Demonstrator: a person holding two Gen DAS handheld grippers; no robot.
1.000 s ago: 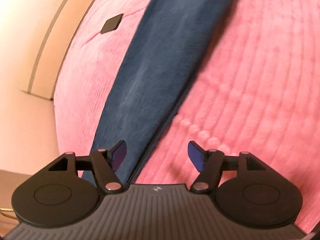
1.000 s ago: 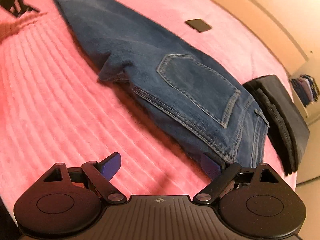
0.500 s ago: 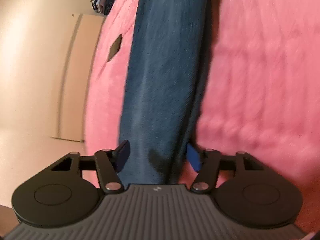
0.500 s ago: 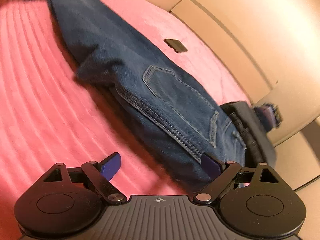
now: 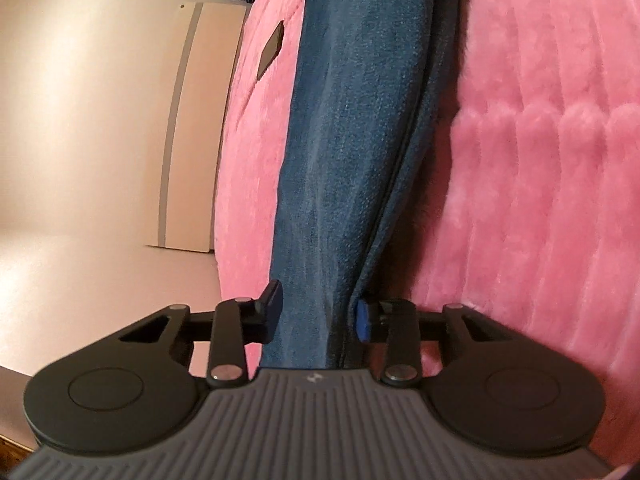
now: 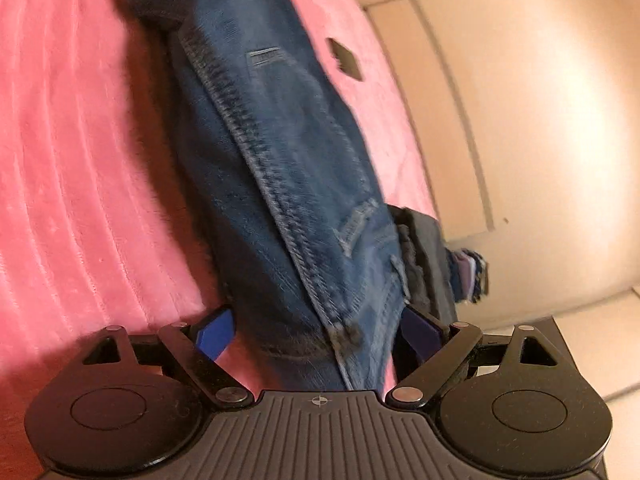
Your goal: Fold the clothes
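Left wrist view: folded blue denim jeans lay lengthwise on fluffy pink ribbed blanket; left gripper straddled leg end, pads touching cloth edges, firm clamp uncertain. Small black flat rectangle lay beside jeans. Right wrist view: right gripper spread wide around waistband end; dark folded garment just beyond.

My pink ribbed blanket covers the bed. The blue jeans lie stretched along it. A small dark flat object sits near the bed's edge beside the jeans. At the waistband end, a dark folded garment lies on the bed's edge, touching the jeans.
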